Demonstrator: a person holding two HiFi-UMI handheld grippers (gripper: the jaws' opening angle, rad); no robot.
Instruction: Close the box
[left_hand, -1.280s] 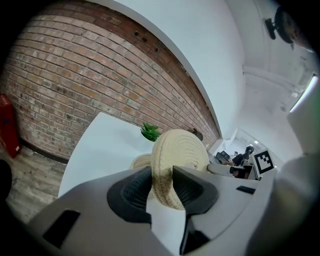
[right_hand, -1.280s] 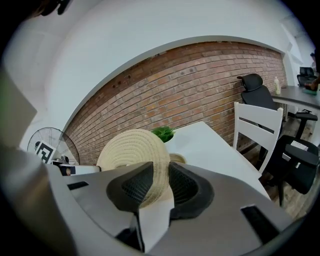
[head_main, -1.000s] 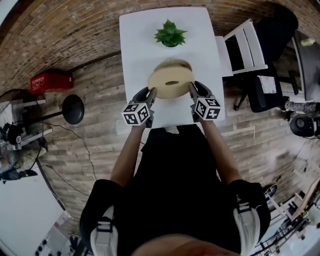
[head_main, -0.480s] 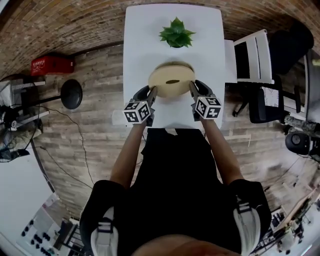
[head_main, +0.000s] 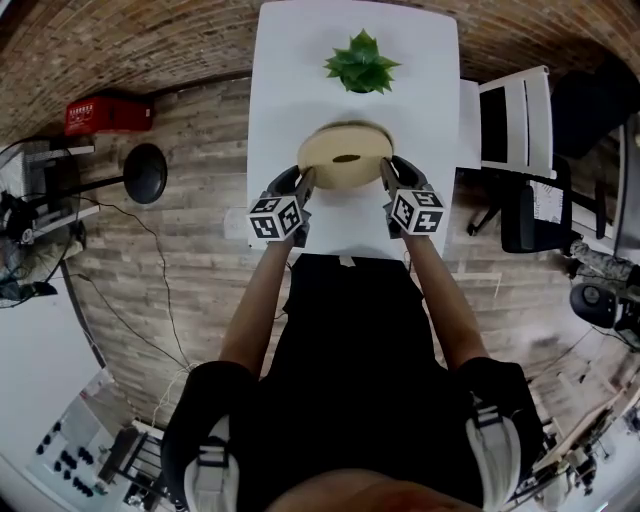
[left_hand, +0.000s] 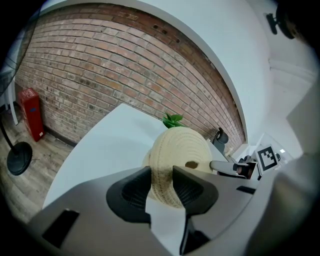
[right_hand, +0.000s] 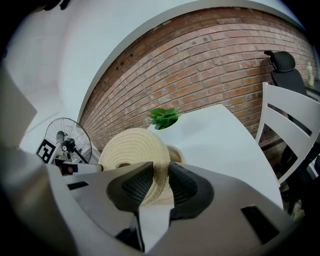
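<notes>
— What has each gripper got hold of?

— The left gripper (head_main: 303, 190) is clamped on the left rim of the round woven lid (head_main: 345, 165), its jaws only as far apart as the rim is thick. The right gripper (head_main: 385, 180) bites the opposite rim the same way. So that's 2 grips on 1 lid, top face up, with a small dark hole in its middle.

— And where's the box?

— The box (right_hand: 175, 152) sits on the white table (head_main: 290, 80), right under the lid. It's about midway between the left and right edges and somewhat closer to the near edge than the far one. Only a slice of it shows past the lid's rim. I can't tell whether the lid touches it.

— Anything else up there?

— 1 green plant (head_main: 361, 62) by the far edge, well apart from the lid. A white chair (head_main: 505, 110) stands just beside the table's right edge.
</notes>
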